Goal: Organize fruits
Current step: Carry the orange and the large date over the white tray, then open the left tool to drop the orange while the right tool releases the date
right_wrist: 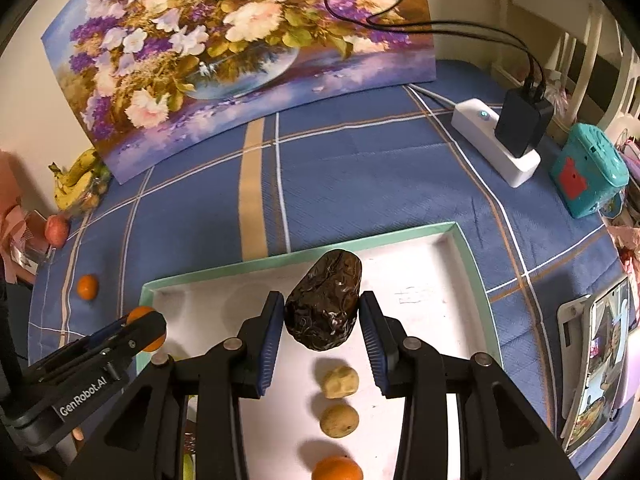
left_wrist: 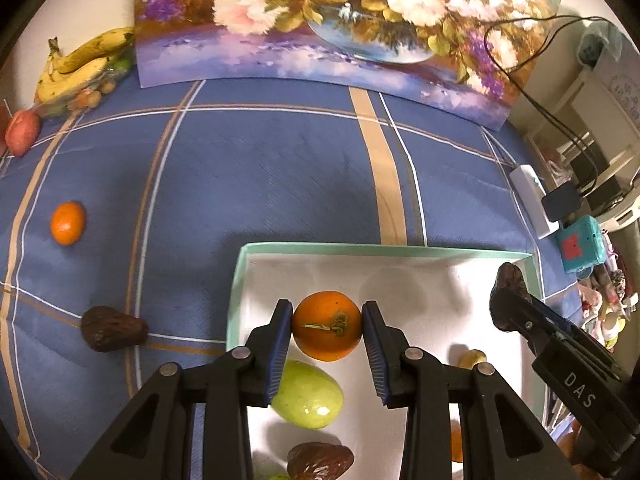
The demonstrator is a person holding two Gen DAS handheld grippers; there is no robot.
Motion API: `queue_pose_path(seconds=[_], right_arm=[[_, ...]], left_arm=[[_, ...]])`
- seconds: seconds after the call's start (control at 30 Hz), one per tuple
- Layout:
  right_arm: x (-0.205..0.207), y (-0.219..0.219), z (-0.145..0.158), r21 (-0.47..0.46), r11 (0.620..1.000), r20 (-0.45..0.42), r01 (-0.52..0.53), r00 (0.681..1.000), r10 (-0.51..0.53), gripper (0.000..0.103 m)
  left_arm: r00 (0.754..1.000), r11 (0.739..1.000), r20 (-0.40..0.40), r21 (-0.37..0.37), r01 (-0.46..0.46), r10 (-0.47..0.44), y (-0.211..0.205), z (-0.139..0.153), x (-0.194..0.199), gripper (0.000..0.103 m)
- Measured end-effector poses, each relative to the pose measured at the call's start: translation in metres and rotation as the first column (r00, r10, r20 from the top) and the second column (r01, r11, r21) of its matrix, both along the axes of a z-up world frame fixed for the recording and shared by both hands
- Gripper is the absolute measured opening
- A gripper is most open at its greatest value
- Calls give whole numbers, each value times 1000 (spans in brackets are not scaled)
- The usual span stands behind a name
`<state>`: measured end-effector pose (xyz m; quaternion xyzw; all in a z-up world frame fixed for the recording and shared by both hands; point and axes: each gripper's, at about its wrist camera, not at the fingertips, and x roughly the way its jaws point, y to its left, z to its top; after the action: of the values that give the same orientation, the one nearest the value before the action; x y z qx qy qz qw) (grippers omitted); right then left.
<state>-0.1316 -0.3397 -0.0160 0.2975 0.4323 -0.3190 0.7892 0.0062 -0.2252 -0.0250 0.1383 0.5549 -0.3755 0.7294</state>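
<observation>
My left gripper (left_wrist: 327, 326) is shut on an orange (left_wrist: 327, 331), held above the white tray (left_wrist: 400, 251) with its mint-green rim. Under it in the tray lie a green fruit (left_wrist: 310, 396) and a dark brown avocado (left_wrist: 320, 462). My right gripper (right_wrist: 322, 304) is shut on another dark avocado (right_wrist: 323, 298) over the same tray (right_wrist: 304, 258). Below it in the tray are two small tan fruits (right_wrist: 340, 382) (right_wrist: 339, 420) and an orange (right_wrist: 337, 469). The right gripper's tip with the avocado (left_wrist: 508, 286) shows at the right in the left wrist view. On the blue cloth lie a loose orange (left_wrist: 68, 223) and an avocado (left_wrist: 113, 329).
Bananas (left_wrist: 80, 66) and a red fruit (left_wrist: 22, 132) sit at the far left corner. A flower painting (left_wrist: 340, 24) leans at the back. A white power strip (right_wrist: 496, 140) with a black charger, a teal box (right_wrist: 588, 170) and a phone (right_wrist: 600, 364) stand at the right.
</observation>
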Motion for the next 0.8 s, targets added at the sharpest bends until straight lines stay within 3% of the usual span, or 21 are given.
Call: queue_pose_path(seconds=[0.43,0.8], right_arm=[[3,-2,-39,49,999,-91,-9,996,14,40],[1,-1,-42,55,998,-96,-11,995,16,40]], left_arm=[[1000,998,-20,56,9,-8,-4,-28,-3,38],[999,998,-39,59,31,-29,-4,-25,-4,38]])
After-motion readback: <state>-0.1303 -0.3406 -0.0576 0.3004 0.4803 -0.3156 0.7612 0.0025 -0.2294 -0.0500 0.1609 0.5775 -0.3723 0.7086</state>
